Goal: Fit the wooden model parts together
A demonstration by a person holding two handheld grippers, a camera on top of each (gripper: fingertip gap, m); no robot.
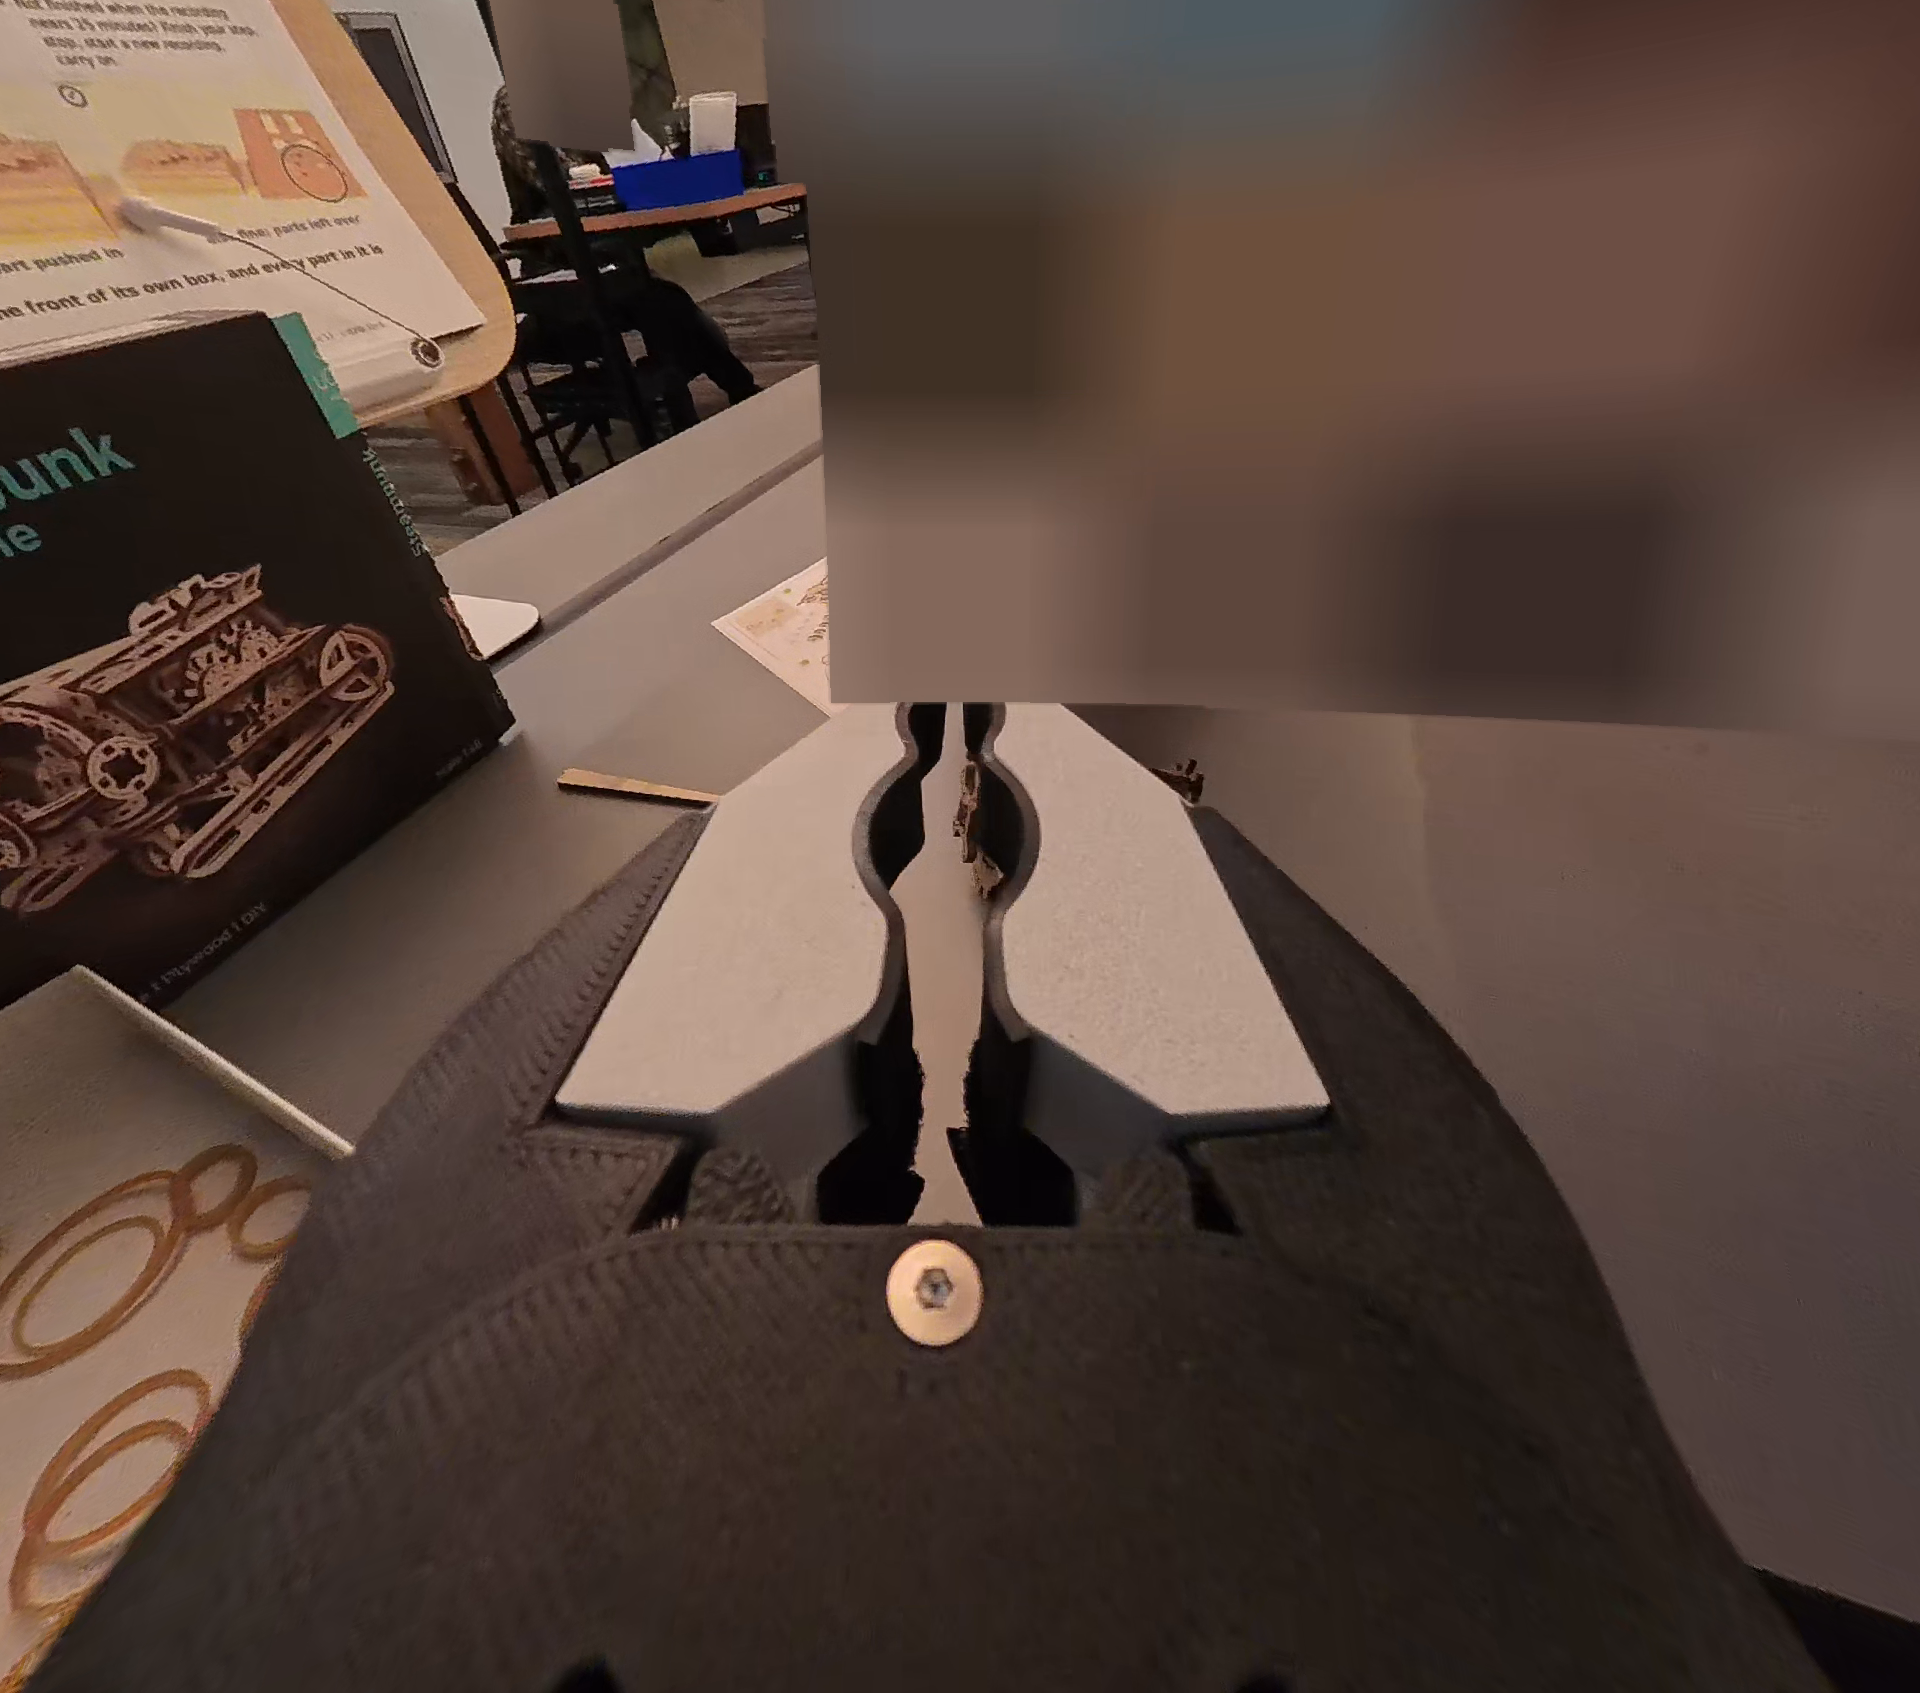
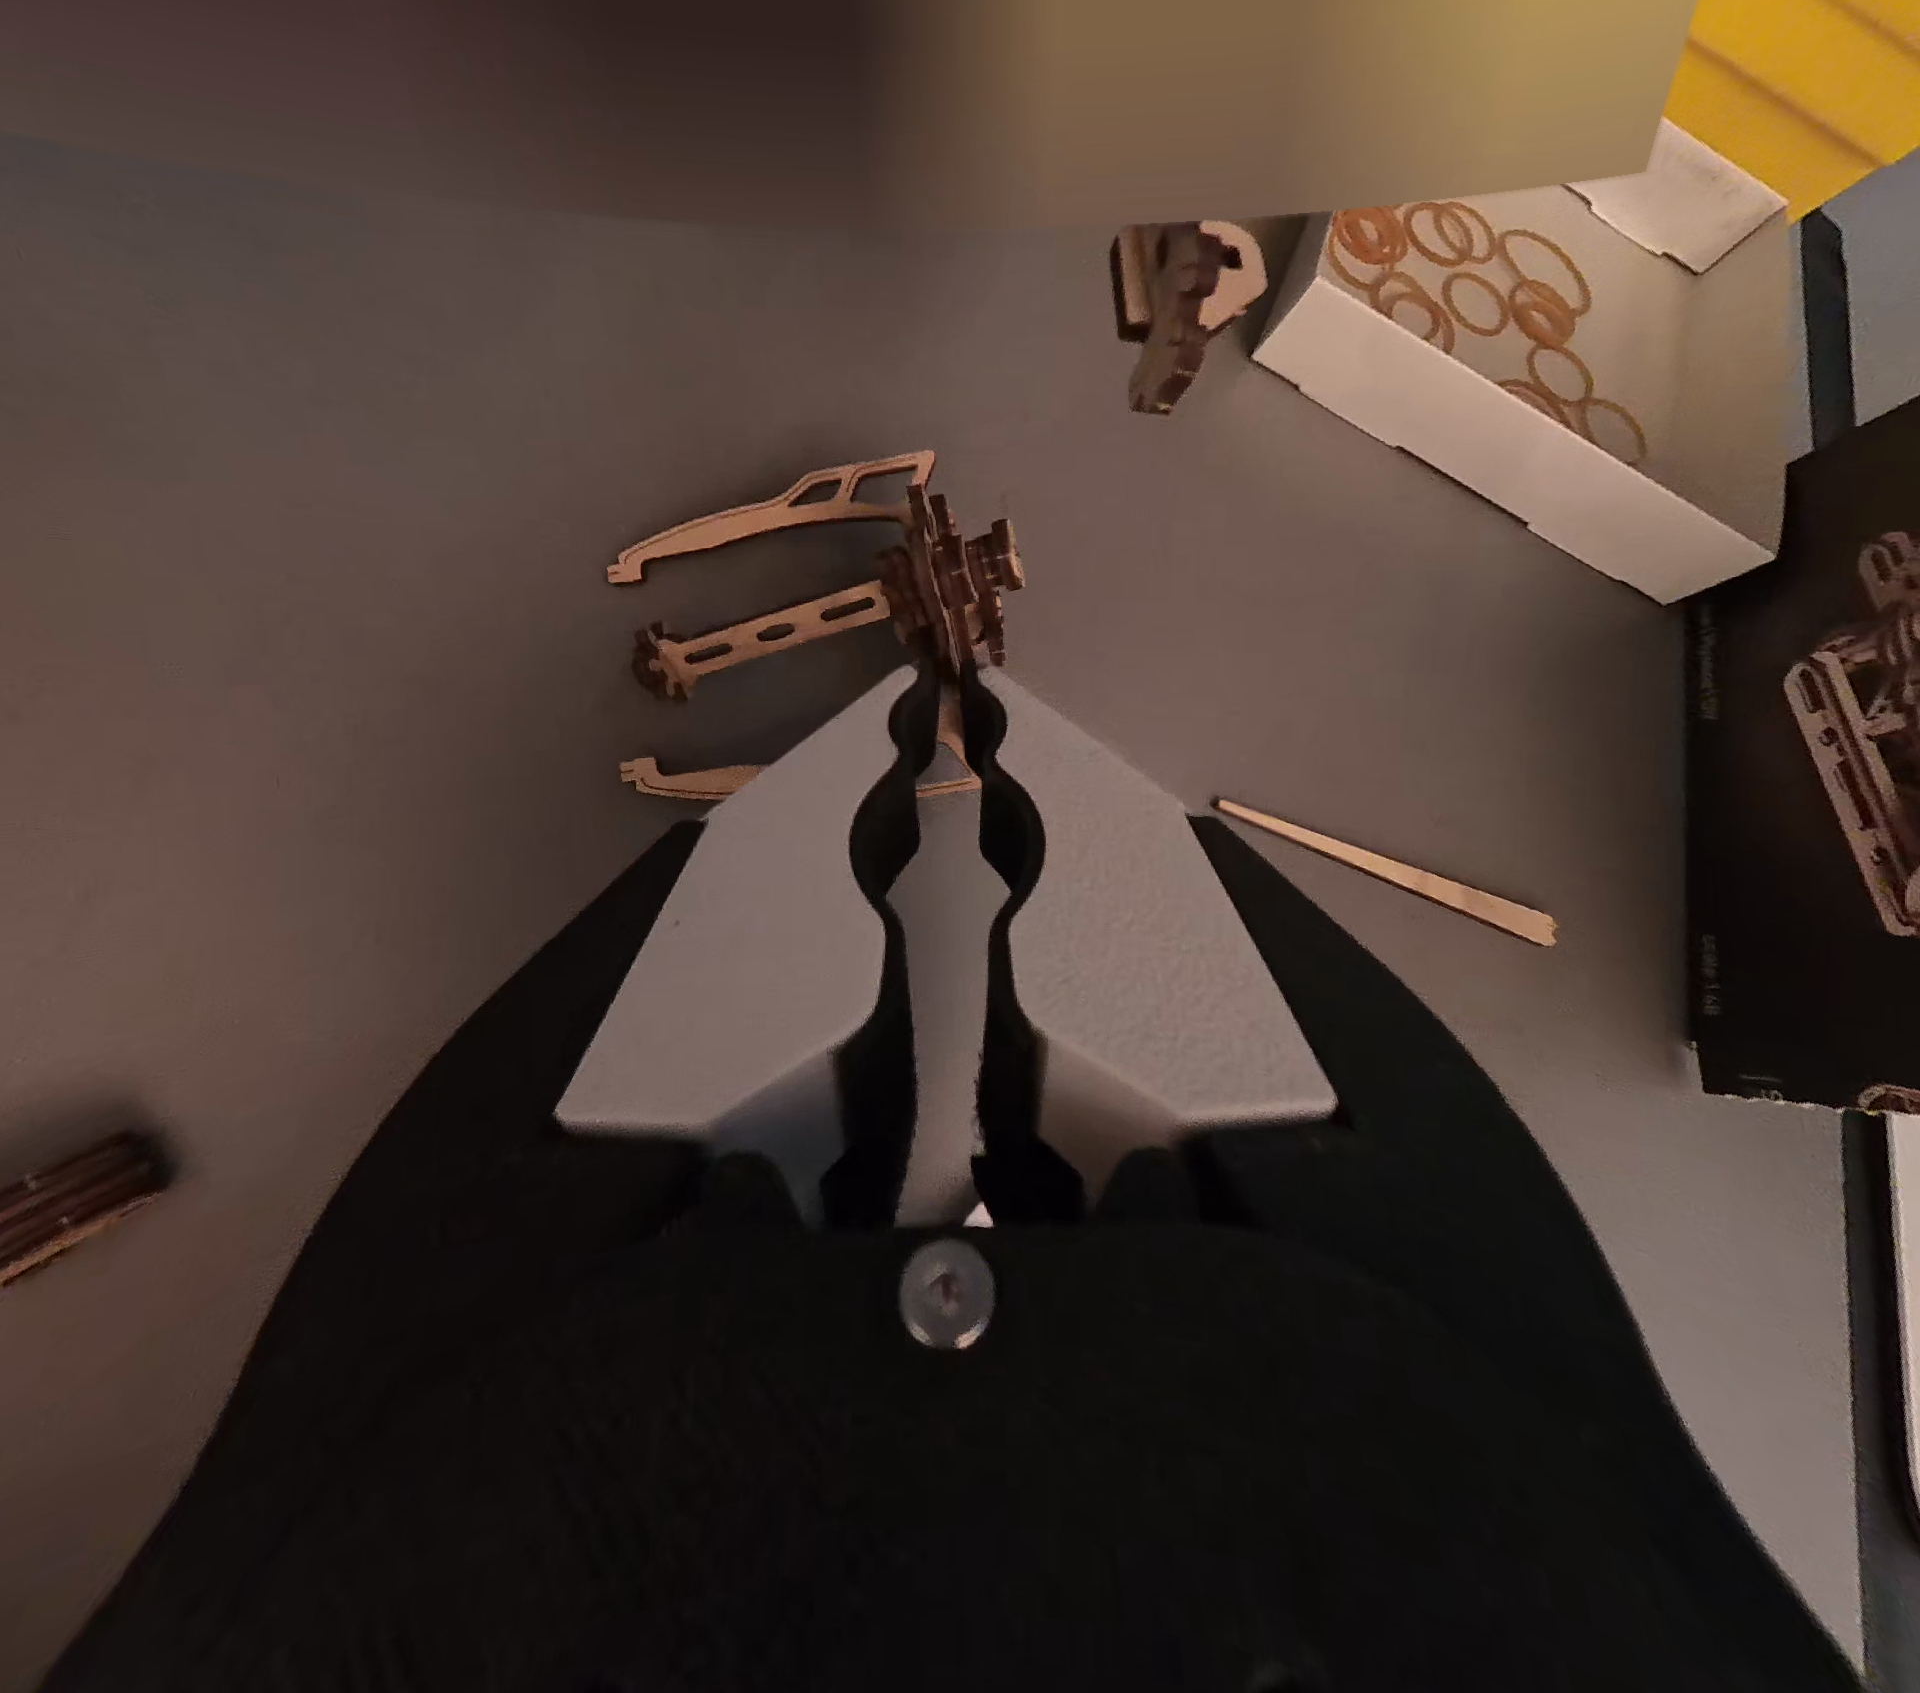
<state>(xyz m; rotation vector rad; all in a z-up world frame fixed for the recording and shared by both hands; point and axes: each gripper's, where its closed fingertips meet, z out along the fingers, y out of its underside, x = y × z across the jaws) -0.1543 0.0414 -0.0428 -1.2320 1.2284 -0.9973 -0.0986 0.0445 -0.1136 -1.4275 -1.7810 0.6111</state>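
My right gripper (image 2: 940, 679) is shut on a small wooden gear assembly (image 2: 951, 578) and holds it just above the grey table (image 2: 312, 500). Under it lie three flat wooden parts: a car-outline strip (image 2: 769, 516), a slotted bar (image 2: 748, 641) and a curved strip (image 2: 686, 779). My left gripper (image 1: 951, 713) is nearly closed on a small dark wooden part (image 1: 971, 812) between its fingers; its tips run under a blurred patch. The same part seems to show in the right wrist view (image 2: 1184, 303), hanging below the blur.
A white box of rubber bands (image 2: 1455, 313) and the black kit box (image 2: 1829, 760) stand at the right. A thin wooden stick (image 2: 1382, 864) lies near them. Stacked wooden sheets (image 2: 73, 1196) lie at the left. An instruction board (image 1: 208, 85) leans behind the kit box (image 1: 208, 656). There is about 10 cm between the tips of the two grippers. From the right gripper's tips to the slotted bar (image 2: 748, 641) is close to 4 cm.
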